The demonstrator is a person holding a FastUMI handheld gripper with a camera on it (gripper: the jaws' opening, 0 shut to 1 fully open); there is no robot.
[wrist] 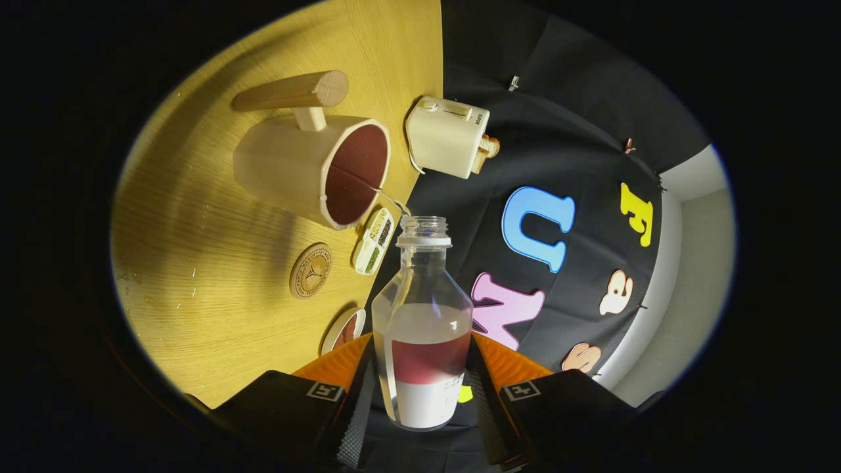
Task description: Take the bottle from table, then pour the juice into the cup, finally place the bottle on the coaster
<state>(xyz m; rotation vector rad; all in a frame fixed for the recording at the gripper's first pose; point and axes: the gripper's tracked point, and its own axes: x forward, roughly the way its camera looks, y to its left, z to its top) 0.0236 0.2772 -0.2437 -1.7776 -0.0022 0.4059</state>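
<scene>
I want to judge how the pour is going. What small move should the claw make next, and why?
Probably keep tipping the bottle a little further. The claw is shut on it, a thin stream runs from its open mouth into the cup, and juice is left inside. The coaster lies bare on the table.

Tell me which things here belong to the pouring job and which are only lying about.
For the job:
- bottle, held between the closed jaws of the gripper
- cup, beyond the bottle
- coaster, on the table beside the cup

Lying about:
- toaster with bread
- small box by the cup
- dish near the jaws
</scene>
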